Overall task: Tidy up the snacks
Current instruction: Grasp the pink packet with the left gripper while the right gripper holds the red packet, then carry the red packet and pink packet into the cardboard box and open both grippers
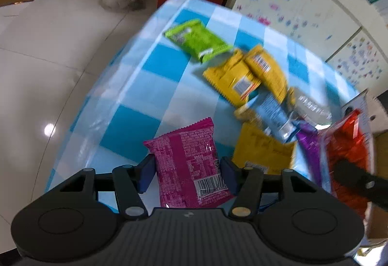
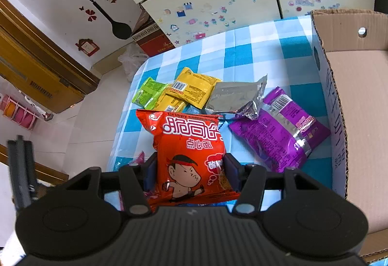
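Barely started tbh: the box [image 2: 351, 101] at right looks empty. A pink pack [image 1: 191, 164] is clamped in the left gripper [image 1: 188, 175], a red pack [image 2: 191, 156] in the right gripper [image 2: 191, 175]. Green, yellow, silver and purple packs are left mid-frame on the cloth [image 2: 242, 54].

Bright, even room light is filling both fisheye views, a ceiling lamp is glaring off the floor tiles [image 1: 49, 130], motion blur is smearing the left wrist view while the right is staying sharp, and edges are bowing.
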Tool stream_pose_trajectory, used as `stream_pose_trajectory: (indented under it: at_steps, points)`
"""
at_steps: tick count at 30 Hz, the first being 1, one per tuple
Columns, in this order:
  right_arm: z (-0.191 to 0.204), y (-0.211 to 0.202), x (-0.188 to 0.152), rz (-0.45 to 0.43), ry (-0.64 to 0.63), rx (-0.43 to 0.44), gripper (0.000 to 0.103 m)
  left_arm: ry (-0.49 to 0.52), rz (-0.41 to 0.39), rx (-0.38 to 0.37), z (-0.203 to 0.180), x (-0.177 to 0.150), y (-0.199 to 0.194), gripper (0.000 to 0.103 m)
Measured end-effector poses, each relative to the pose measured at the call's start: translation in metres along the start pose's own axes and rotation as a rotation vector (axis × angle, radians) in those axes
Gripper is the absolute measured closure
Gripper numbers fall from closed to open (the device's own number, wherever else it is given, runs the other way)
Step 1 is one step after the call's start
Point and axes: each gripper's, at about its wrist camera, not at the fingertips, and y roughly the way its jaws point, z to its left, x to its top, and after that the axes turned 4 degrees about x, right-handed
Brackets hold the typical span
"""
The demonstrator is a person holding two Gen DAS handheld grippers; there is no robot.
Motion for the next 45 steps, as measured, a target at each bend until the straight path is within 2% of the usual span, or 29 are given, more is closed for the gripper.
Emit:
stream_pose_trajectory:
  at_steps: [6,17,25,34,45]
  points:
    - [0.005,-0.005,0.000,-0.012,-0.020,0.003,0.046,0.009,-0.083,-0.008,-0.006,0.007,-0.021,0.040]
    - [0.008,-0.023,0.003,-0.058,-0.034,-0.004,0.046,0.025,-0.179,-0.053,-0.028,0.017,-0.043,0.040]
    - [0.001,-0.047,0.010,-0.123,-0.012,-0.048,0.046,0.106,-0.248,-0.098,-0.060,0.014,-0.056,0.040]
    - [-0.019,-0.084,0.014,-0.210,0.060,-0.083,0.046,0.205,-0.282,-0.253,-0.100,0.006,-0.063,0.040]
    - [-0.071,-0.142,0.004,-0.346,0.240,-0.177,0.046,0.286,-0.266,-0.480,-0.145,-0.012,-0.064,0.040]
